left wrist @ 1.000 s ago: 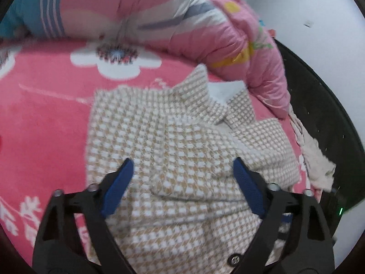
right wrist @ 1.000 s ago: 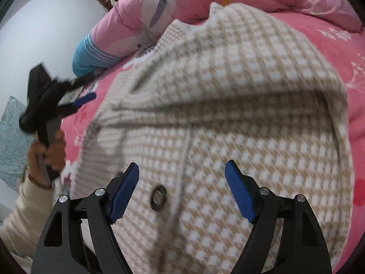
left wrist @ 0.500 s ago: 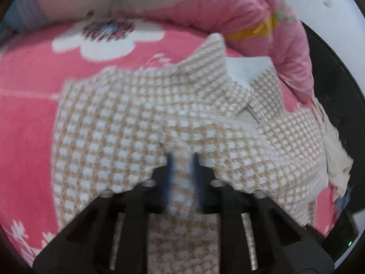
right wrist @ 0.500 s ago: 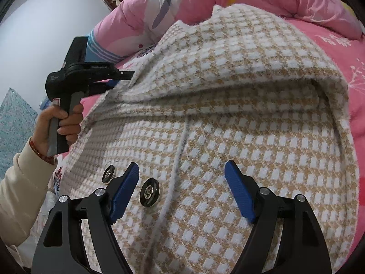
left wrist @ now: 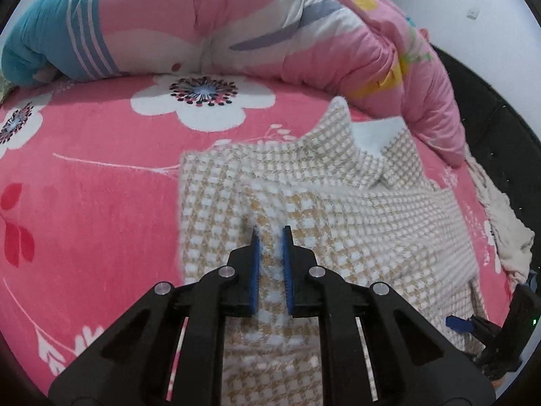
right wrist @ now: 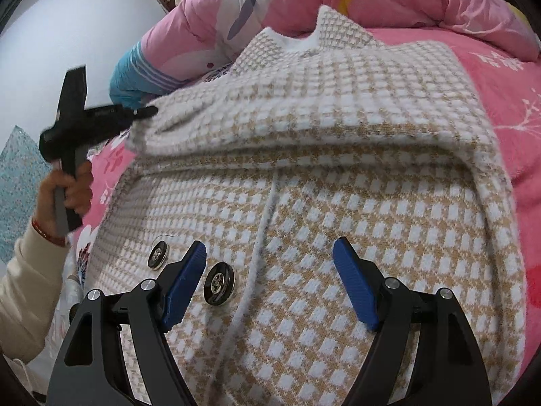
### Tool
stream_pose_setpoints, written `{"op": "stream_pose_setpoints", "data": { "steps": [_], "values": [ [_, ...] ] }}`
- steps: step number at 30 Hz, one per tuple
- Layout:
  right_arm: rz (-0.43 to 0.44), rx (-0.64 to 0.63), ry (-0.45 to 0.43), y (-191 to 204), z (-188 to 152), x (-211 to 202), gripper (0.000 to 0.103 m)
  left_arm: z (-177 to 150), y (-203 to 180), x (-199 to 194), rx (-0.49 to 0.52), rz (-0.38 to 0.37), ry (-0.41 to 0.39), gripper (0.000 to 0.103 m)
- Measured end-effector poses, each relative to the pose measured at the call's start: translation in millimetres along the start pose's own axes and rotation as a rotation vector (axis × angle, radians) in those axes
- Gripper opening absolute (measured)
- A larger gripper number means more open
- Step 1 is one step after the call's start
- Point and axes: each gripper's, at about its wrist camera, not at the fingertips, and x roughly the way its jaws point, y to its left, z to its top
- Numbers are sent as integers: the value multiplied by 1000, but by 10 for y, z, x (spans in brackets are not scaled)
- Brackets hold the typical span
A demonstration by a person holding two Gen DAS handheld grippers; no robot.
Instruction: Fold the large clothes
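A tan-and-white houndstooth knit jacket (left wrist: 355, 203) lies on the pink floral bed, collar toward the quilt. My left gripper (left wrist: 270, 233) is shut on a fold of the jacket, and its blue pads pinch the fabric. From the right wrist view that left gripper (right wrist: 148, 112) holds the jacket's raised left edge, a hand on its handle. My right gripper (right wrist: 268, 257) hovers open just above the jacket (right wrist: 338, 176) front, near two black buttons (right wrist: 219, 283), with nothing between its fingers.
A rolled pink, white and blue quilt (left wrist: 236, 27) runs along the far side of the pink flowered bed sheet (left wrist: 84, 186). A cream cloth (left wrist: 507, 240) lies at the bed's right edge by a dark frame. A sleeved arm (right wrist: 23, 270) is at lower left.
My left gripper went from wide open over the jacket to shut on a fold, and it has lifted that edge up. The right gripper has stayed open in the same spot.
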Motion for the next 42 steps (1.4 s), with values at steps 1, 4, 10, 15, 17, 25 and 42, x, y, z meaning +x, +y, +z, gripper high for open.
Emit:
{"op": "stream_pose_setpoints", "data": {
  "steps": [1,4,10,15,17,25,42],
  "values": [
    [-4,-4,3,11,3,10,76,-60,4,-51,4,-7,-15,11],
    [-13,-13,8,42,18,27,76,-69,-31,-37,33,22,-39,11],
    [-54,-27,41,140,45,-59,76,-361,189,16,45,71,26,18],
    [-31,0,-10,41,263,-599,76,-331,223,-387,46,103,-86,17],
    [-35,22,-40,-114,490,-766,76,-310,109,-559,100,105,-139,17],
    [-183,294,-36,-1306,1480,-319,75,-362,-249,16,191,143,2,18],
    [-509,88,-23,-1125,1731,-68,40,-453,-94,3,172,120,-12,14]
  ]
}}
